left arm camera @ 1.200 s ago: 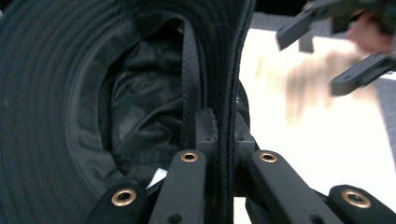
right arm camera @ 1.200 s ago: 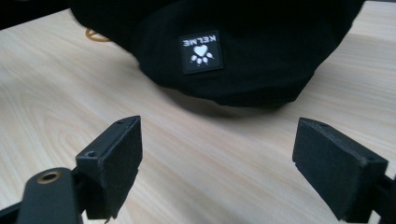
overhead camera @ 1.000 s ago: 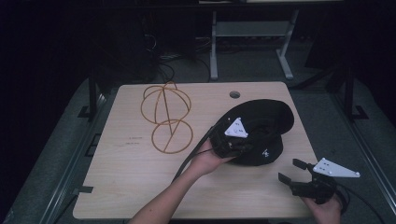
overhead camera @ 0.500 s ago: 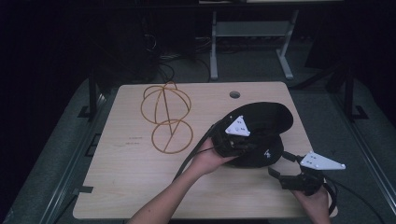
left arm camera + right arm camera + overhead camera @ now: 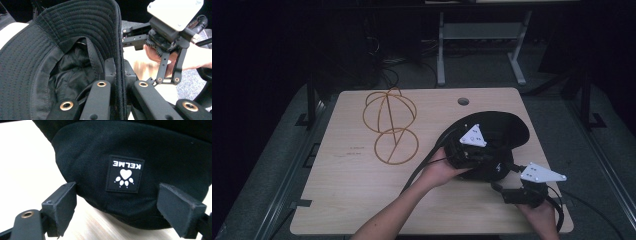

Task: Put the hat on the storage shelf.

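In the high view, a black hat (image 5: 499,137) is seen lying on the right half of a light wooden table (image 5: 352,195), brim up. The left gripper (image 5: 472,150) is held at the hat's near-left edge by the left hand (image 5: 439,170), its grey plate turned upward. The right gripper (image 5: 504,182) is held just beside the hat's near-right side by the right hand (image 5: 539,212), its jaws pointed toward the crown. A gold wire frame (image 5: 390,125) of looped hoops is seen well apart on the table's left half, and a round hole (image 5: 463,101) is cut near the far edge.

In the left gripper view, the stitched brim (image 5: 82,27) is shown pinched edge-on between the left gripper's (image 5: 121,87) jaws, which are closed tightly on it. The hat's dark lining is exposed at left. The right gripper (image 5: 132,40) is seen beyond, at upper right.

In the right gripper view, the right gripper's (image 5: 125,205) jaws are shown spread wide, with nothing held. The crown (image 5: 140,152) bulges between them and just beyond, resting on the table. A square label (image 5: 125,173) reading KELME, with a paw print, is seen upside down on the fabric.
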A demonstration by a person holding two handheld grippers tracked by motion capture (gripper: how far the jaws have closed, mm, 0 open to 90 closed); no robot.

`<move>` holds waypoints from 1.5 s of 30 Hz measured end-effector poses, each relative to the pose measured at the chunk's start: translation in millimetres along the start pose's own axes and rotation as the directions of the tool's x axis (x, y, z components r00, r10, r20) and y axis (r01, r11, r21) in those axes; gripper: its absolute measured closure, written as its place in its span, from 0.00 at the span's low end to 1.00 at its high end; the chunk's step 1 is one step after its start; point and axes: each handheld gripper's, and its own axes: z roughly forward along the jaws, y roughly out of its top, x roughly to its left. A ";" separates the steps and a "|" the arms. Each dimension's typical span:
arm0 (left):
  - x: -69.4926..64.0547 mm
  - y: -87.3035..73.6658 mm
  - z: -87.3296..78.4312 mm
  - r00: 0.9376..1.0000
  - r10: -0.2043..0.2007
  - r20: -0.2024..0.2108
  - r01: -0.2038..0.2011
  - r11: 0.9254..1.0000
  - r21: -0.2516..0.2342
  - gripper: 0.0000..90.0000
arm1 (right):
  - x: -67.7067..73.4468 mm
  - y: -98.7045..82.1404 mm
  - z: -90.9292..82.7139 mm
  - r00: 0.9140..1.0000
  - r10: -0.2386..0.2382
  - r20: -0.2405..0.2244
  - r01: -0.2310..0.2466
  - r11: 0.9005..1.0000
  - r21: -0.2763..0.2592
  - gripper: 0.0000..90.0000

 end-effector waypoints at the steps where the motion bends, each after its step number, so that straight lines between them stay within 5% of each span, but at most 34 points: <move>1: -0.5 0.2 0.5 1.000 0.000 0.001 0.000 1.000 -0.001 0.97 | 1.2 0.3 0.7 1.000 -0.011 0.004 0.011 1.000 0.005 0.18; 5: -2.1 1.0 2.4 1.000 0.002 0.006 -0.002 1.000 -0.002 0.97 | 7.5 1.4 0.5 0.999 -0.029 -0.017 0.029 0.999 -0.013 0.21; 13: -5.1 1.7 4.9 1.000 0.002 0.019 -0.002 1.000 0.002 0.97 | 8.8 0.9 7.3 0.998 -0.051 0.028 0.051 0.999 0.002 0.28; 19: -6.2 1.4 7.5 0.999 0.008 0.034 -0.008 1.000 0.010 0.97 | 6.1 2.4 11.5 0.994 -0.065 0.083 0.065 0.998 0.010 0.51; 30: -5.1 -1.2 5.3 0.999 0.022 0.031 -0.023 0.999 0.030 0.96 | 3.0 11.1 16.7 0.998 -0.033 0.060 0.032 0.999 0.005 0.93; 38: -8.1 -4.6 -3.5 0.999 0.036 0.003 -0.036 0.998 0.048 0.66 | 0.9 12.2 12.4 0.999 0.002 0.042 -0.002 1.000 -0.001 0.96; 45: -10.9 -12.8 -21.5 0.999 0.043 -0.007 -0.043 0.999 0.034 0.57 | -2.5 13.0 6.7 0.999 0.042 0.011 -0.041 0.999 -0.008 0.97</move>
